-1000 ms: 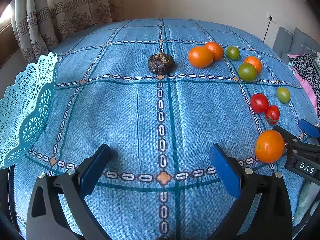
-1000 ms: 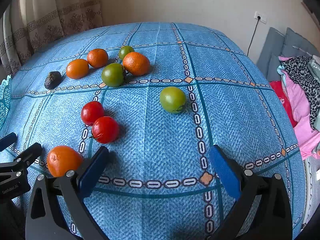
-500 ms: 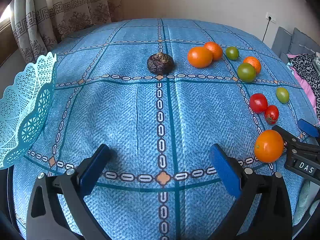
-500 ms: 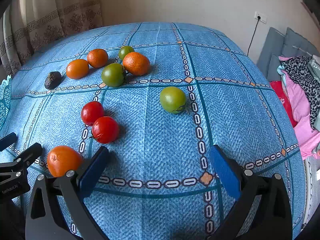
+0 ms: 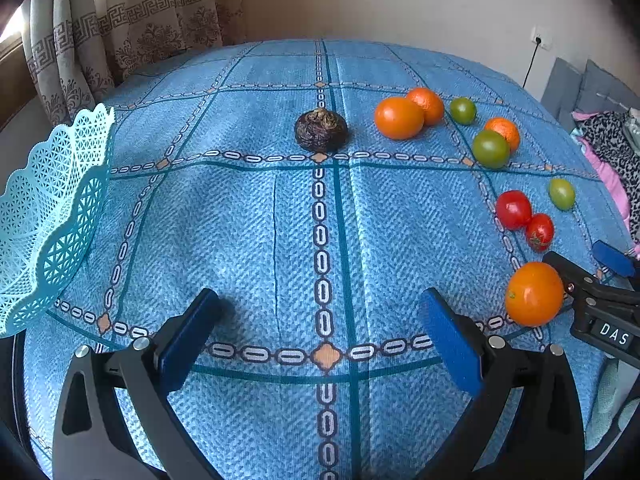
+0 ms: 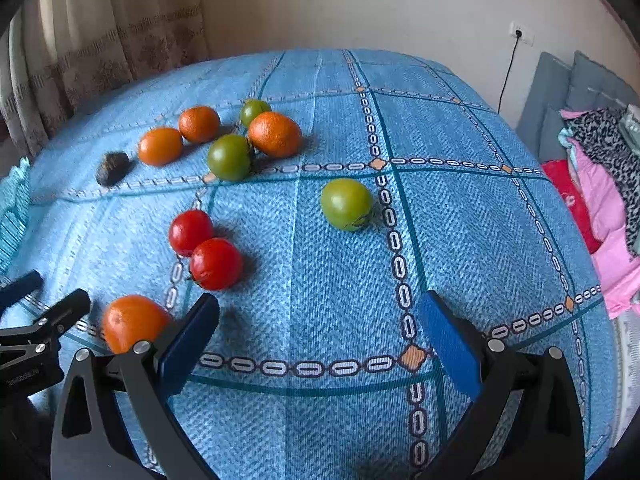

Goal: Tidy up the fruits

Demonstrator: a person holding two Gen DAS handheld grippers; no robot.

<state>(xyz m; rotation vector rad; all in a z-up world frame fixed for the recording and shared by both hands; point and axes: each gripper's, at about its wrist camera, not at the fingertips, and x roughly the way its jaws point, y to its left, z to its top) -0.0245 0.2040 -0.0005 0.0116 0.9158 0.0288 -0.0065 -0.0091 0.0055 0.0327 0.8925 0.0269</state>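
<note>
A blue patterned cloth [image 5: 248, 220] covers the bench, which fills both views. At its left edge stands a turquoise lattice basket [image 5: 48, 216], empty as far as its visible wall shows. The left tool [image 5: 320, 320] hangs low over bare cloth with its blue pads spread wide and nothing between them. The right tool [image 6: 318, 322] is likewise spread and holds nothing; its left finger is just beside the nearest orange [image 6: 132, 322].

Farther back lie three more oranges: two side by side [image 5: 398, 117] [image 5: 427, 105] and one [image 5: 503, 132] touching a large green tomato [image 5: 490, 149]. A paler green tomato [image 6: 346, 204] sits alone toward the right. Two red tomatoes [image 6: 190, 231] [image 6: 216, 263] touch each other beyond the nearest orange. A dark, wrinkled fruit [image 5: 321, 130] rests near the middle, left of the oranges. Smallest, a little green tomato [image 5: 463, 110] lies behind the oranges.
</note>
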